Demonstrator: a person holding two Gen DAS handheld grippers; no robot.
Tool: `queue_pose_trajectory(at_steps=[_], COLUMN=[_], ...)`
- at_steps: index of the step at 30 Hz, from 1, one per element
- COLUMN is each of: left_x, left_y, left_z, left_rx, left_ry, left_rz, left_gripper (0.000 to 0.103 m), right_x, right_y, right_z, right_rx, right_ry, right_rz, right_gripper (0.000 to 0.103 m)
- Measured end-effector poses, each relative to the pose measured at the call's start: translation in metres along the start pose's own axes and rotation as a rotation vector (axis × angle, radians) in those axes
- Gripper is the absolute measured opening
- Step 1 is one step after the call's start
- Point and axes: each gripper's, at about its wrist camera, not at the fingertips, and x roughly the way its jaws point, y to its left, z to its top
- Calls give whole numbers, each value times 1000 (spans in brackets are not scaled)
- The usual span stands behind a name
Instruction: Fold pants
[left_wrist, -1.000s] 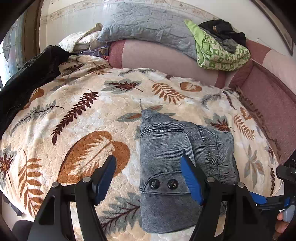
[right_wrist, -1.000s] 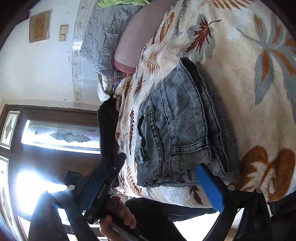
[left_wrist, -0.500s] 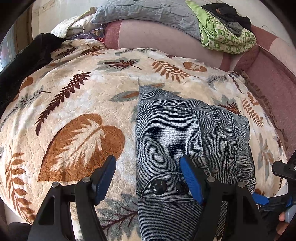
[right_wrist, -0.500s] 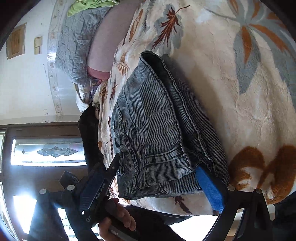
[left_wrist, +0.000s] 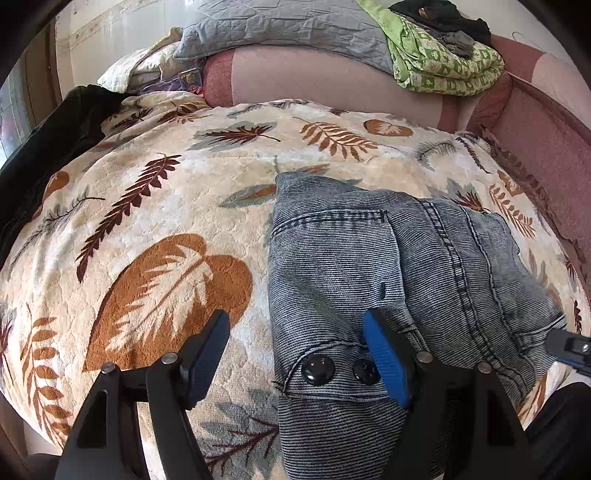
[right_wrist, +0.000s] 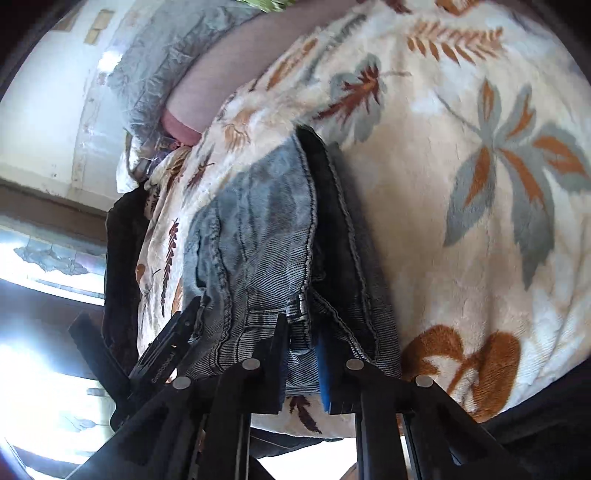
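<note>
Clamping down now, our right gripper (right_wrist: 301, 354) has just been closing its jaws, and they pinch the near edge of the jeans (left_wrist: 369, 266), a thin bunch of waistband denim caught between the pads. The jeans lie folded into a squat bundle on the leaf-print blanket (left_wrist: 147, 221) of the bed, near its front edge, two black buttons (left_wrist: 317, 368) facing up.

Our left gripper (left_wrist: 295, 354) hangs over the bundle's left side with jaws apart, one finger above bare blanket, the other above the denim by the buttons. Nothing is gripped there.

What could spoil this? We judge the right pinch is shallow and may hold only the top layers, so a lift could peel the stack open and undo the fold. With the left still holding nothing, a one-sided pull could drag the bundle askew or off the bed's front edge. The plush blanket might also bunch up with it.

Both grippers tilt steeply down toward the bed. The right one is rolled hard over, so the bed runs sideways in its view, and it comes at the bundle from the near right corner.
</note>
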Motion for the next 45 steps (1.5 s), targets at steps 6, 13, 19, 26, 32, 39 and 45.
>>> queue_pose_trajectory(at_steps=[6, 13, 19, 26, 32, 39, 45], left_x=[-1, -2, -43, -15, -14, -13, -26], left_y=[-3, -16, -18, -56, -52, -52, -46], left_z=[1, 1, 4, -39, -40, -43, -38], left_rx=[28, 114, 80, 253, 235, 241, 232], left_ry=[11, -15, -119, -81, -89, -109, -98], left_rz=[8, 85, 11, 63, 45, 45, -9], left_gripper=[80, 80, 80, 81, 81, 81, 81], right_x=[23, 22, 25, 22, -29, 30, 99], right_y=[-27, -36, -41, -37, 1, 40, -30], right_z=[-24, -22, -26, -20, 21, 87, 90], right_rx=[1, 21, 32, 21, -76, -66, 118], right_ry=[76, 85, 97, 138, -11, 72, 119], right_rz=[-56, 16, 40, 35, -8, 205, 104], right_gripper=[9, 10, 9, 12, 14, 23, 37])
